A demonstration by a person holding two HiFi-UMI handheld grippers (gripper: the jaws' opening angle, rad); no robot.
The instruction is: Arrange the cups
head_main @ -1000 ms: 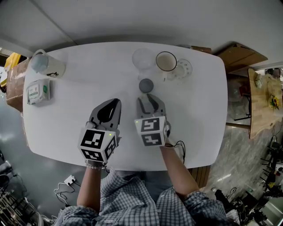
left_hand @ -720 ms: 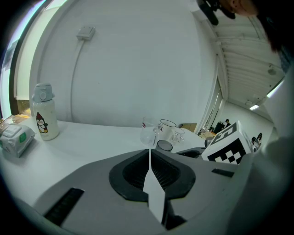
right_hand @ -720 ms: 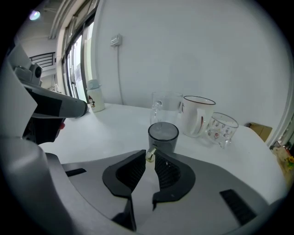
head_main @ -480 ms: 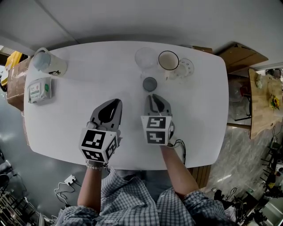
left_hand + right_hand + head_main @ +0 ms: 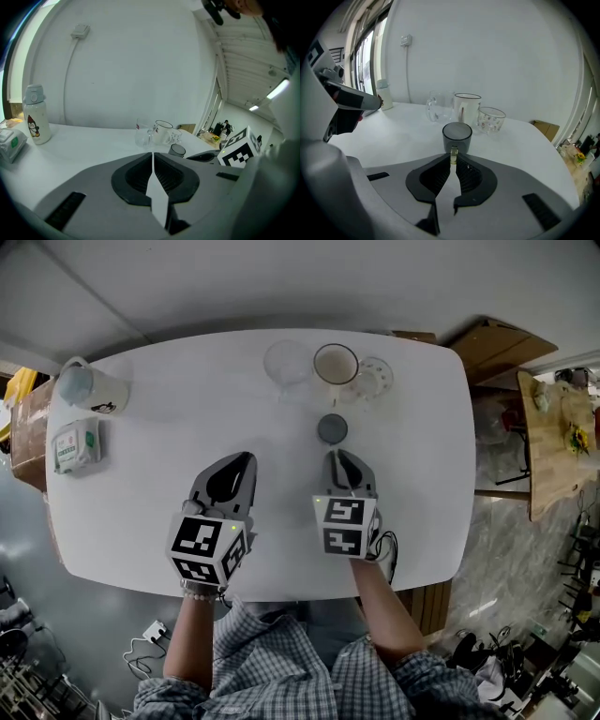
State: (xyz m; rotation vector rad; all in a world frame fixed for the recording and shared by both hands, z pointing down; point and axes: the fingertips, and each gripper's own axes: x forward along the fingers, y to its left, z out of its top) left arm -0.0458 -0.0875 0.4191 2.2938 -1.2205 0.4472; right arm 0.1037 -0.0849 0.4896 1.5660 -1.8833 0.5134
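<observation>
We have just closed the right gripper (image 5: pixel 344 456) on the handle (image 5: pixel 453 155) of the grey cup (image 5: pixel 332 428), centre frame, below the white mug (image 5: pixel 336 364). Keep it upright; slide slowly into line. Left gripper (image 5: pixel 242 460): jaws together, empty.

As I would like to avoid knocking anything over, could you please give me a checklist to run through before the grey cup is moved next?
1. Grip: the right tool has just been closing its jaws, and they now pinch the handle of the grey cup. Ok.
2. Grey cup upright: ok.
3. Room around it: it stands apart from the white mug, the clear glass and the patterned glass behind it. Ok.
4. Left tool out of the way: shut, empty, well to the left. Ok.
5. Cup lifted off the table: cannot tell.
</observation>
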